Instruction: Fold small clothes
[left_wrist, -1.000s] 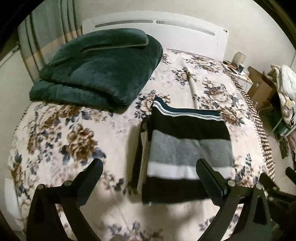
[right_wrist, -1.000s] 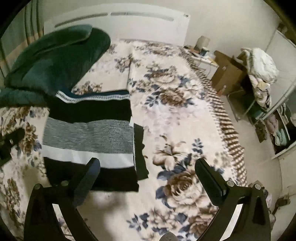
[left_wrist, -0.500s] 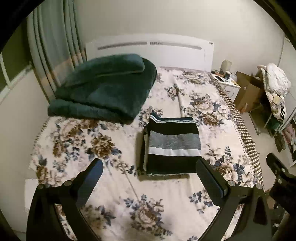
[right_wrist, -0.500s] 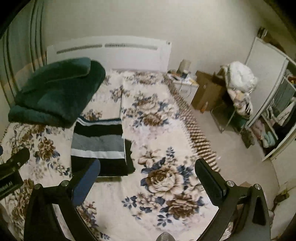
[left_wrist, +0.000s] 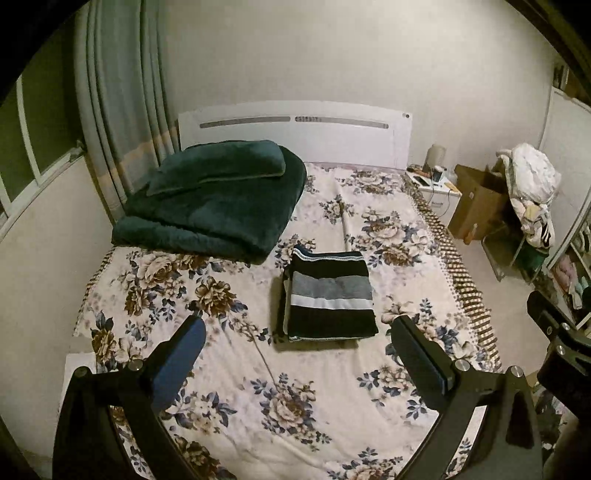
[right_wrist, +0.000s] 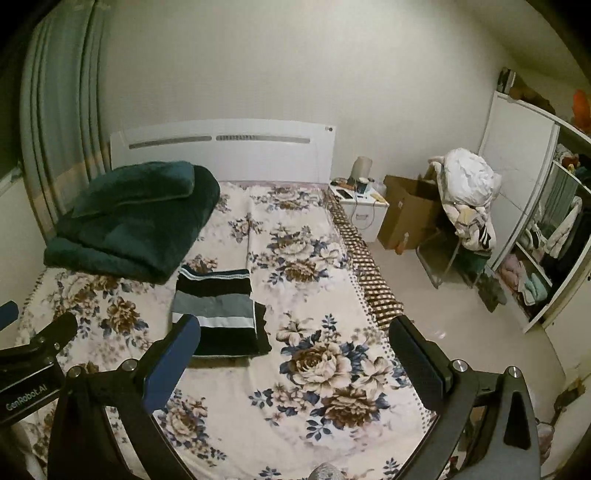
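Folded black, grey and white striped knit garment (left_wrist: 328, 295) lies mid-bed; thick folded dark-green plush blanket (left_wrist: 218, 206) at ten o'clock. Left gripper (left_wrist: 299, 354) and right gripper (right_wrist: 295, 354) both gape wide, empty.

Bed (left_wrist: 229, 391) has a floral cover and white headboard. Folded striped garment (left_wrist: 328, 295) sits flat mid-bed, and a big folded dark green blanket (left_wrist: 214, 210) is up by the headboard, just beside it.

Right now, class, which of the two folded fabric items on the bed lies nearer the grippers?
The striped black, grey and white folded garment, mid-bed; the plain dark green blanket lies by the headboard.
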